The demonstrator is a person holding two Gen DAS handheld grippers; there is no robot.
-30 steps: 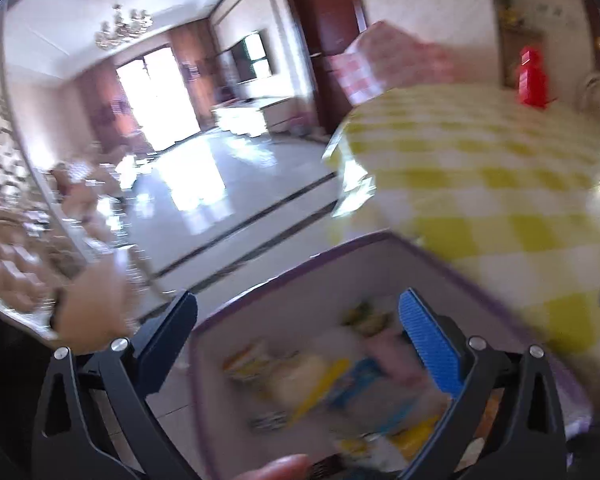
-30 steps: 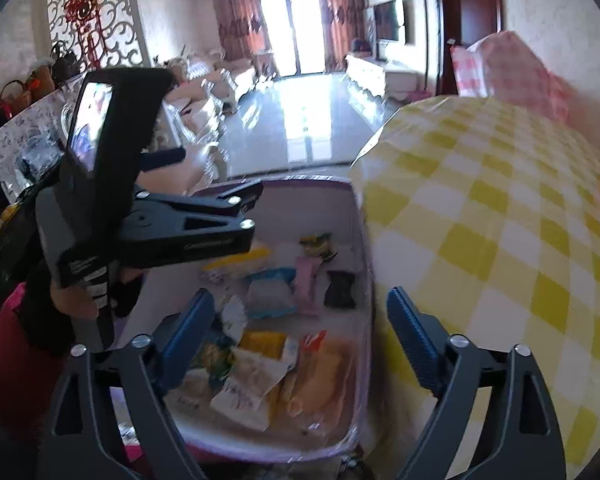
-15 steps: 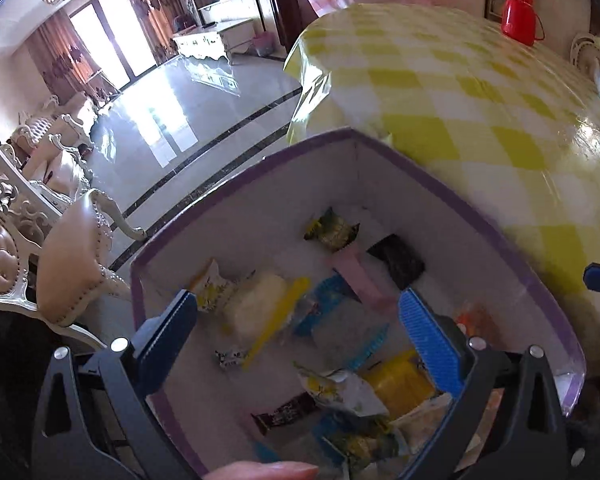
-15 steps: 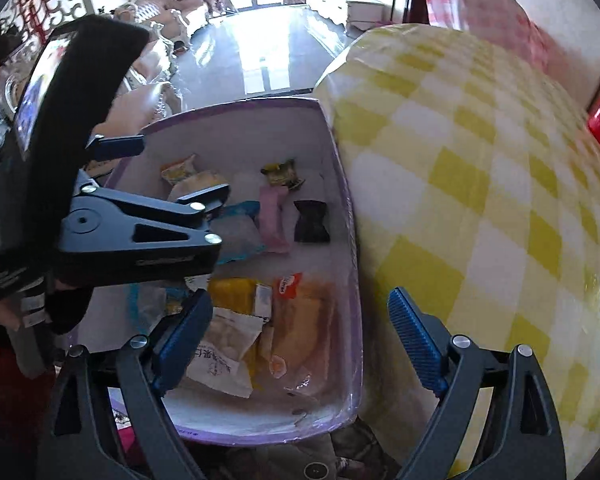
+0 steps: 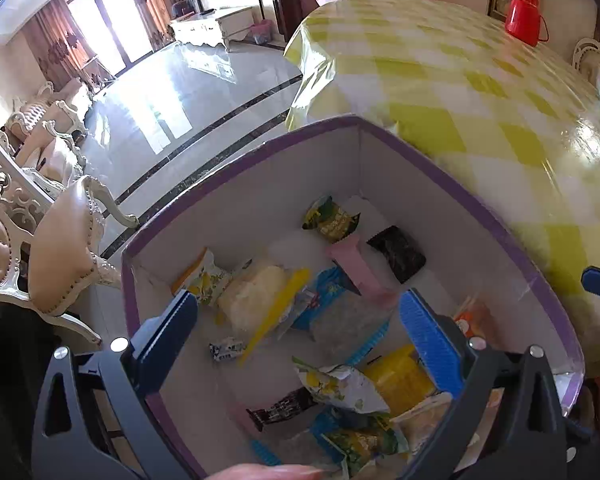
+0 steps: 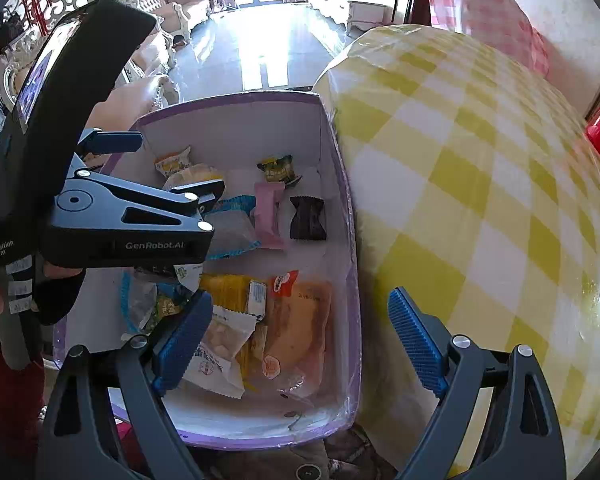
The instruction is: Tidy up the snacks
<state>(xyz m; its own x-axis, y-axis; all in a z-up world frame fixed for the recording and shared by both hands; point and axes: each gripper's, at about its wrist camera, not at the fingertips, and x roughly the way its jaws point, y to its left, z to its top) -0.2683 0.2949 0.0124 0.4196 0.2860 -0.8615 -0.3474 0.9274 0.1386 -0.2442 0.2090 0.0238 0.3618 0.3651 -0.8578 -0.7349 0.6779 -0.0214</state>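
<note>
Your left tool (image 5: 300, 320) and right tool (image 6: 300, 336) hang spread and empty over the snack box (image 6: 340, 184), with the counter (image 6: 480, 184) at 3 o'clock ready for sorting.

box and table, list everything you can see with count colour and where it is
box: 1, white with purple rim, beside the table's edge
snacks: many, mixed colours, loose in the box
pink packet: 1, in the box, far half
black packet: 1, right of the pink packet
orange packet: 1, near right corner of the box
table: 1, yellow and white check cloth, right of the box
flask: 1, red, far side of the table
chair: 1, tan padded, left of the box
left gripper: blue fingers open, over the box
right gripper: blue fingers open, over the box's right wall
</note>
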